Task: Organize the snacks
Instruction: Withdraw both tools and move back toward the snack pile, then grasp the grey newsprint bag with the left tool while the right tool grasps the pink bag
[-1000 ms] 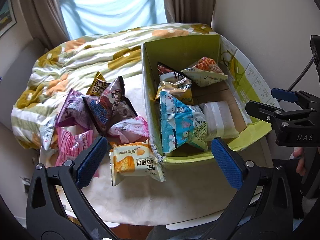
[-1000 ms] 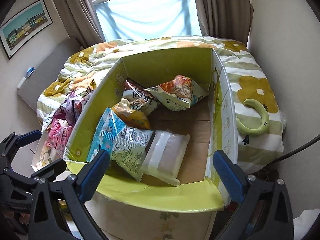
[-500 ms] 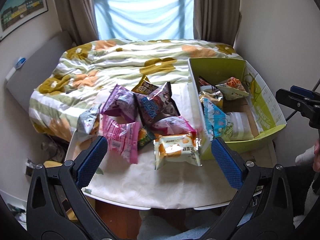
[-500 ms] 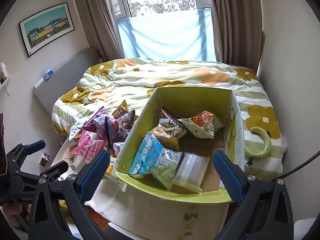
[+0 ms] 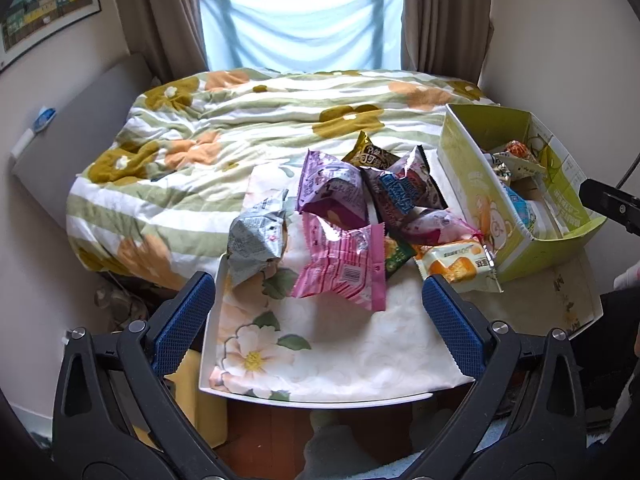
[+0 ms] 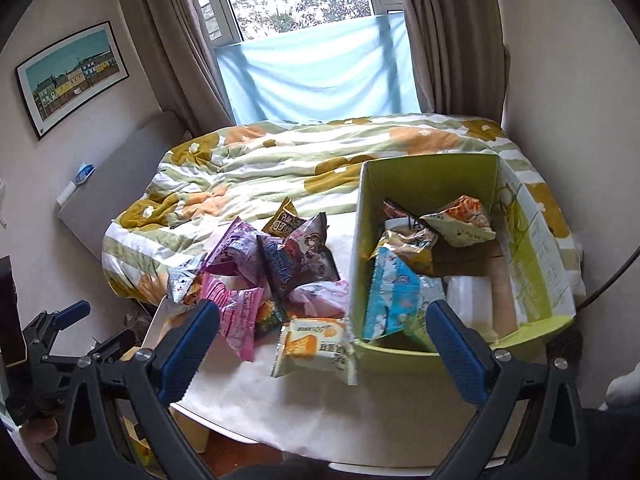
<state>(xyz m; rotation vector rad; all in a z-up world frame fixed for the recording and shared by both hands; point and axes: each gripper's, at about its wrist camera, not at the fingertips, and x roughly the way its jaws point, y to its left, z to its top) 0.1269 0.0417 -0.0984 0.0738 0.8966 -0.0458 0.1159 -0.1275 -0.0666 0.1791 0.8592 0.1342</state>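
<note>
A pile of snack packets lies on the white table [image 5: 340, 356]: a silver bag [image 5: 256, 236], a pink packet [image 5: 344, 268], a purple bag [image 5: 332, 192], a dark blue bag [image 5: 404, 192] and a cream-and-orange cake packet [image 5: 456, 264] [image 6: 316, 344]. A green cardboard box [image 6: 400, 352] [image 5: 472, 196] stands to their right and holds several packets, among them a light blue one [image 6: 392, 300]. My left gripper [image 5: 320, 320] is open and empty, back from the table's near edge. My right gripper [image 6: 320, 340] is open and empty, back from the box.
A bed with a green, white and orange floral quilt [image 6: 280, 160] lies behind the table. A window with curtains is at the back, a wall close on the right. A cable [image 6: 612, 276] hangs at the right. A framed picture [image 6: 68, 76] hangs on the left wall.
Both grippers have pulled back and up from the box and table, so more of the room shows. The left view has swung left onto the snack pile. Both stay open and empty.
</note>
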